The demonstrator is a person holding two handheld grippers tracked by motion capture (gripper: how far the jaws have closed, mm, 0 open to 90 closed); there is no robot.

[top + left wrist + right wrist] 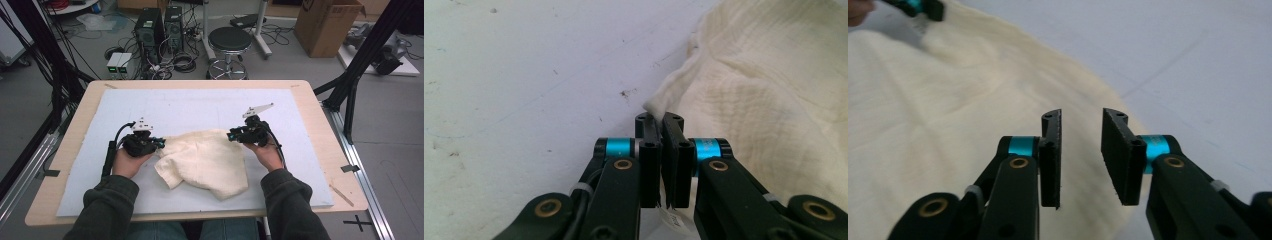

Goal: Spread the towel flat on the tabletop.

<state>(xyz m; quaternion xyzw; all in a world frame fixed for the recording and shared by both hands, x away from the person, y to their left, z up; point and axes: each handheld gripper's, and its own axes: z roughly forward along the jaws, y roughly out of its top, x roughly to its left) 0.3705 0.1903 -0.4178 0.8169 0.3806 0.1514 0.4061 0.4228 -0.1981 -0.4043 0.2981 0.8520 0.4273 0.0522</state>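
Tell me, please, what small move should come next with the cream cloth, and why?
Probably bring the right claw down onto the cloth edge and close it. Its jaws stand apart with nothing between them, while the left claw already pinches a corner, so the cloth is held on one side alone.

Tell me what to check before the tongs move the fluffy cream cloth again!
1. Left tongs pinching a corner of the cream cloth: ok, shut on the corner.
2. Right tongs holding the cloth: not ok, they stand open with nothing between them, above the cloth's edge.
3. Cloth lying flat: not ok, it is rumpled and folded over on itself.
4. Cloth fully on the white mat: ok.
5. Space on the mat to spread the cloth: ok, bare mat all round it.
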